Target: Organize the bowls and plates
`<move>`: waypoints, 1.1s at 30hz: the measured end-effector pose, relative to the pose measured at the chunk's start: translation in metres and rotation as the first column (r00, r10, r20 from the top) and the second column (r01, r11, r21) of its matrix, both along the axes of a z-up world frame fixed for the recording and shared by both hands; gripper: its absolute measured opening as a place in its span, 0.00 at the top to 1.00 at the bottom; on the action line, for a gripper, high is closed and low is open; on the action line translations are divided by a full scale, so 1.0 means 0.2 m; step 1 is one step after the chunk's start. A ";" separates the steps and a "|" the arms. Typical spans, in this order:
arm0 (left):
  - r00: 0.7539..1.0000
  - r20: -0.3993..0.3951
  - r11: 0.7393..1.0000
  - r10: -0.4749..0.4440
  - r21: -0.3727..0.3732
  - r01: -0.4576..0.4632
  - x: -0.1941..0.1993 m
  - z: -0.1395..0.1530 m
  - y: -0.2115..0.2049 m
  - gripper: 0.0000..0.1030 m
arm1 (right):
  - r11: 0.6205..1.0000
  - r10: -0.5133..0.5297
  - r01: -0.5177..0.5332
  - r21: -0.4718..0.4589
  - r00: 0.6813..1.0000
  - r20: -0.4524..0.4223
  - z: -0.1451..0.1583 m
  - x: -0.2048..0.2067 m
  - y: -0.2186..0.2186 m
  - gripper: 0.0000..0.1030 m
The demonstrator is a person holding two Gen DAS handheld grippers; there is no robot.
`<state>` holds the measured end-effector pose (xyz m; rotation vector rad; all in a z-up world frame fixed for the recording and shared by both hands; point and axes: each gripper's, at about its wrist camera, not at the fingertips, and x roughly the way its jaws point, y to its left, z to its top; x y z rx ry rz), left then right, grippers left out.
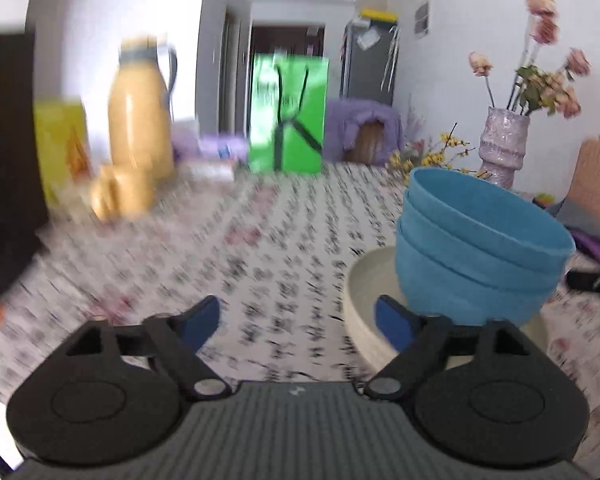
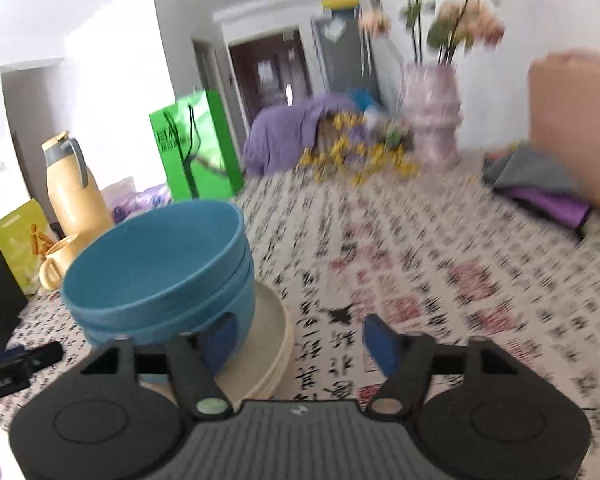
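Bowls [image 1: 480,240]: blue, nested in a stack, sitting on a stack of cream plates [image 1: 360,312]. Lower right of the left wrist view, lower left of the right wrist view [image 2: 156,276]; plates there too [image 2: 272,344]. All on the table with the printed cloth [image 1: 260,248].

Left gripper [image 1: 300,320]: jaws spread wide, nothing between them. Its right blue pad [image 1: 394,324] sits in front of the plate rim, can't tell if it touches.

Right gripper [image 2: 300,340]: jaws spread wide, nothing held. Its left blue pad [image 2: 220,340] overlaps the bottom bowl in frame, contact unclear; the other pad is over bare cloth.

Background, both views blurred: yellow flask [image 1: 140,112] with a yellow mug [image 1: 116,196] at upper left, green paper bag [image 1: 288,116] top centre, vase with pink flowers [image 1: 500,144] upper right, just behind the bowls. Right view also shows a folded grey and purple cloth [image 2: 540,188] at right.
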<state>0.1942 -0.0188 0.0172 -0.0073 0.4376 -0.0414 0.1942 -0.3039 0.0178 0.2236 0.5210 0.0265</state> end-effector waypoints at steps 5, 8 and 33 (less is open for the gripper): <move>0.995 0.093 0.999 -0.026 0.032 0.023 -0.20 0.01 -0.01 0.00 | 0.990 0.016 0.006 -0.141 0.988 0.154 0.00 -0.26 0.09 0.11; 0.993 0.119 1.000 -0.014 -0.001 0.014 -0.29 0.00 0.00 0.00 | 0.980 0.049 -0.008 -0.199 0.978 0.204 -0.01 -0.37 0.14 0.10; 0.974 0.223 0.998 -0.037 -0.032 0.045 -0.92 -0.03 0.02 0.00 | 0.990 0.101 -0.067 -0.120 0.947 0.305 -0.05 -0.97 0.27 0.02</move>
